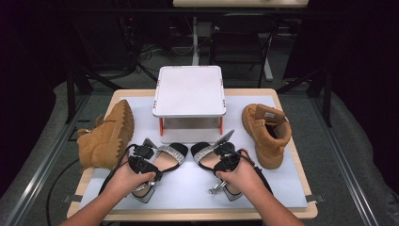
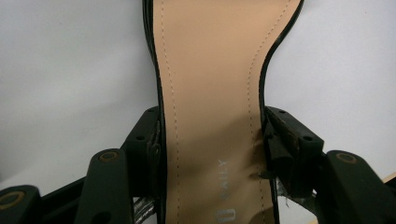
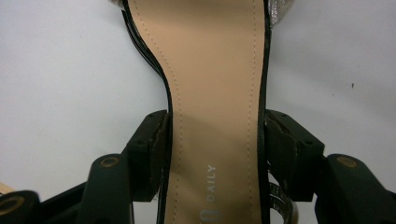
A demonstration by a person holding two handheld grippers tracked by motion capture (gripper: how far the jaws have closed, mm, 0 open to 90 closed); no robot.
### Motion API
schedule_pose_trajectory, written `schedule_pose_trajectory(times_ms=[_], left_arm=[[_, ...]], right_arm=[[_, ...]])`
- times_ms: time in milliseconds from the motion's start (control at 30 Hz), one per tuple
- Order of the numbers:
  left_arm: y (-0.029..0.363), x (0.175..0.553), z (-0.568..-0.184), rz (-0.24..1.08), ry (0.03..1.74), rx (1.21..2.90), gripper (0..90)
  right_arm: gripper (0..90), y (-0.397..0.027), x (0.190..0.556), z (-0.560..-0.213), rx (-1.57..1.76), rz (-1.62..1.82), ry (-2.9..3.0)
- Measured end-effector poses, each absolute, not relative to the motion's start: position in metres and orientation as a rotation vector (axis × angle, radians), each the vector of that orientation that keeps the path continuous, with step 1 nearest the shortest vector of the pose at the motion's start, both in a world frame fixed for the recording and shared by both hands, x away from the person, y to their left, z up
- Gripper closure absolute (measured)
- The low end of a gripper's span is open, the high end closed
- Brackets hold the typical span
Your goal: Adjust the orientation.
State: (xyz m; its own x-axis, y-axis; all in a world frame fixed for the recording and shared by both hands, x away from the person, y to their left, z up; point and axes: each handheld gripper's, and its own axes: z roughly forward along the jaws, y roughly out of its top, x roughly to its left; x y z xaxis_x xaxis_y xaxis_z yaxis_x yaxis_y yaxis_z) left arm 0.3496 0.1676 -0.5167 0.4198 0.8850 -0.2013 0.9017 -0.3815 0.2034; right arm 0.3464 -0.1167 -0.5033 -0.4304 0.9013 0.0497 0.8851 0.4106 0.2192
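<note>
Tan insole leather runs up the middle of both gripper views, edged in black and stitched along its border. In the left gripper view the left sandal point(image 2: 212, 112) lies lengthwise between the two black jaws of the left gripper point(image 2: 212, 144), whose pads press against the black edges of the sole at its narrow waist; pale printed letters near the bottom read "AILY", the start of the word cut off. In the right gripper view the right sandal point(image 3: 215, 107) sits the same way in the right gripper point(image 3: 215, 144), the pads clamped on both sides of the waist, and the print there reads "DAILY", with a bit of glittery silver strap point(image 3: 280, 7) at the top edge. From the high view the two sandals lie side by side on the white mat point(image 1: 282, 188) near the front of the tabletop point(image 1: 291, 214), toes pointing away toward a white two-level stand point(image 1: 189, 92) with orange legs, each with a sparkling silver band across the toe. The left hand point(image 1: 129, 176) holds its gripper over the heel part of the left sandal, the right hand point(image 1: 242, 174) likewise over the right one. A tan boot point(image 1: 106, 136) lies on its side at the left of the mat, lugged sole showing, and its mate point(image 1: 267, 132) stands at the right with a label on its tongue too small to read.
</note>
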Motion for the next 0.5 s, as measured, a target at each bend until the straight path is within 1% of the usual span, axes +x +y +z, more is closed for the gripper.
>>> schedule_pose_trajectory(times_ms=[133,400,500], left_arm=[[0.169,0.349,-0.517,-0.086,1.538,2.393,42.5],[0.169,0.344,-0.518,-0.025,1.487,2.391,42.0],[0.169,0.345,-0.518,-0.032,1.485,2.390,42.4]], right_arm=[[41.8,-0.119,0.344,-0.505,1.650,0.381,2.554],[42.0,-0.120,0.336,-0.505,1.633,0.398,2.541],[42.0,-0.122,0.333,-0.506,1.647,0.426,2.533]])
